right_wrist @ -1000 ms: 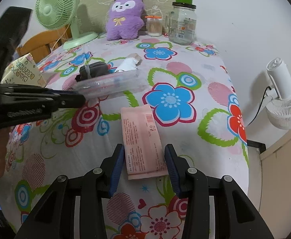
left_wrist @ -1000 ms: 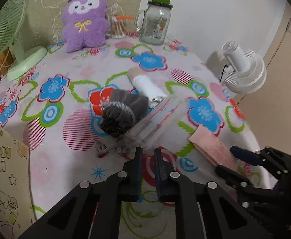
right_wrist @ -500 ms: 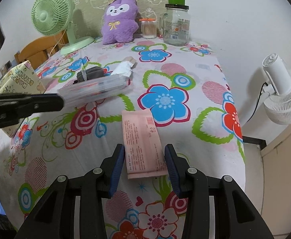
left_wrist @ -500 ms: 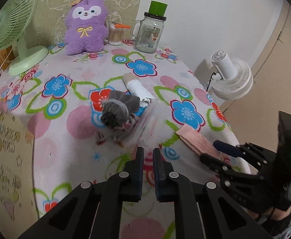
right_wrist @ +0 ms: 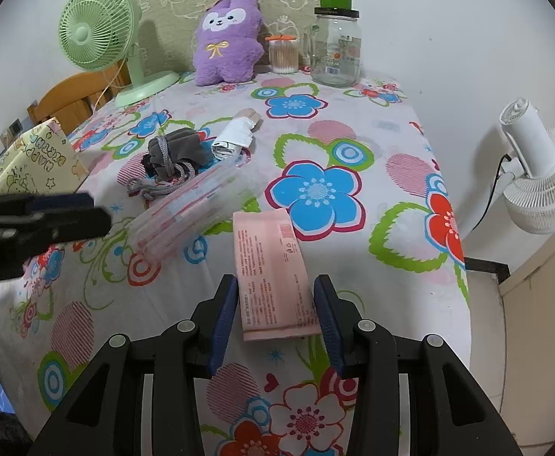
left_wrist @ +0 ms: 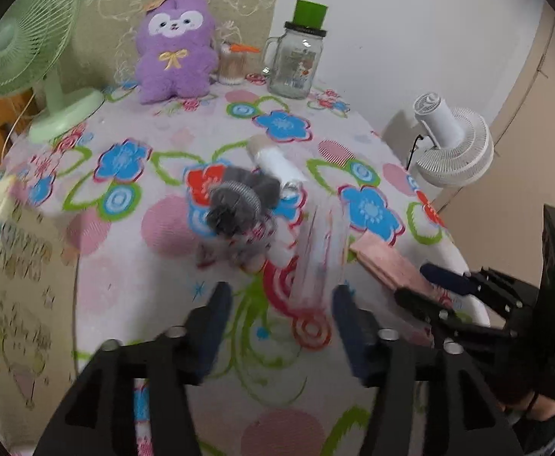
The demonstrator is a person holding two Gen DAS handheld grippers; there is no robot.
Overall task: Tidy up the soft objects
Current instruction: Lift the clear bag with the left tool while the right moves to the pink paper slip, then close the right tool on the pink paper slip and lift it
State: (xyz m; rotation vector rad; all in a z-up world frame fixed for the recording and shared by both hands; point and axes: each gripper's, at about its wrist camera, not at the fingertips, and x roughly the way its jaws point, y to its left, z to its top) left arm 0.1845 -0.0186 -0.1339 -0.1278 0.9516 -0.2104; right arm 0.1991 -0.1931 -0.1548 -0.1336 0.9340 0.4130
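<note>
The clear plastic pouch [right_wrist: 197,209] lies on the flowered counter [right_wrist: 399,174], free of the left tongs [left_wrist: 277,315], which gape wide at its 6 o'clock end, gripping nothing. The grey drawstring bag [right_wrist: 174,154] and white roll [right_wrist: 235,136] crowd its 12 o'clock side, touching or nearly so. At its 3 o'clock the pink packet [right_wrist: 273,273] sits between the open right tongs [right_wrist: 275,313], apparently lined up for a pinch. Open cloth runs toward 1 o'clock; the counter's edge drops off at 3 o'clock.
</note>
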